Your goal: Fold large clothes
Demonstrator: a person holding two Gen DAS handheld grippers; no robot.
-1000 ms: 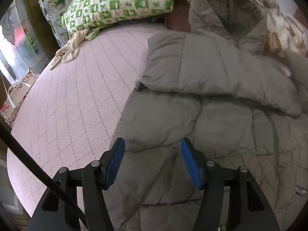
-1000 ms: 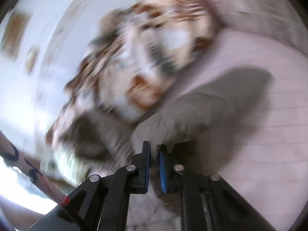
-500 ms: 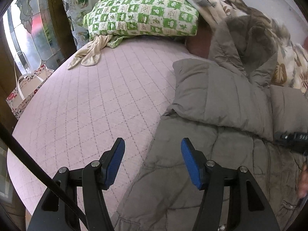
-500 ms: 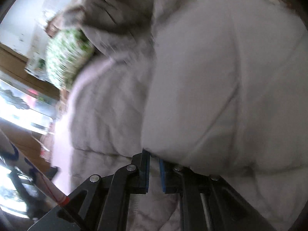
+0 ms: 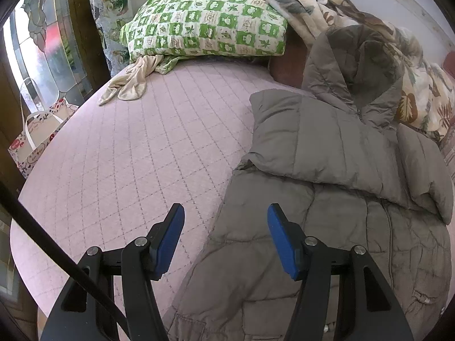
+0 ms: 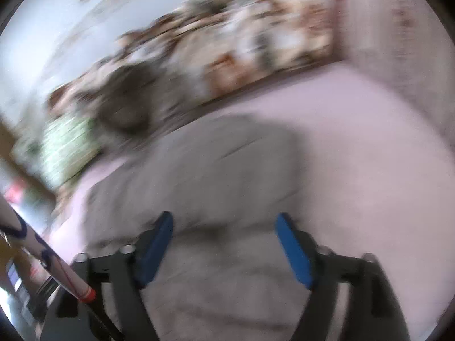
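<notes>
A grey puffy hooded jacket (image 5: 327, 199) lies on the pink quilted bed (image 5: 128, 156), both sleeves folded across its chest, hood towards the headboard. My left gripper (image 5: 224, 216) is open and empty, hovering over the jacket's left edge near the hem. The right wrist view is blurred by motion; it shows the jacket (image 6: 213, 184) below my right gripper (image 6: 224, 221), which is open and empty above it.
A green-and-white checked pillow (image 5: 204, 25), a floral blanket (image 5: 412, 91) and a beige garment (image 5: 133, 82) lie at the head of the bed. A patterned bag (image 5: 34, 139) stands on the floor at left by a glass door.
My right gripper carried the right sleeve over the jacket's chest, opened and let it go. My left gripper drew back and left, so more bed shows.
</notes>
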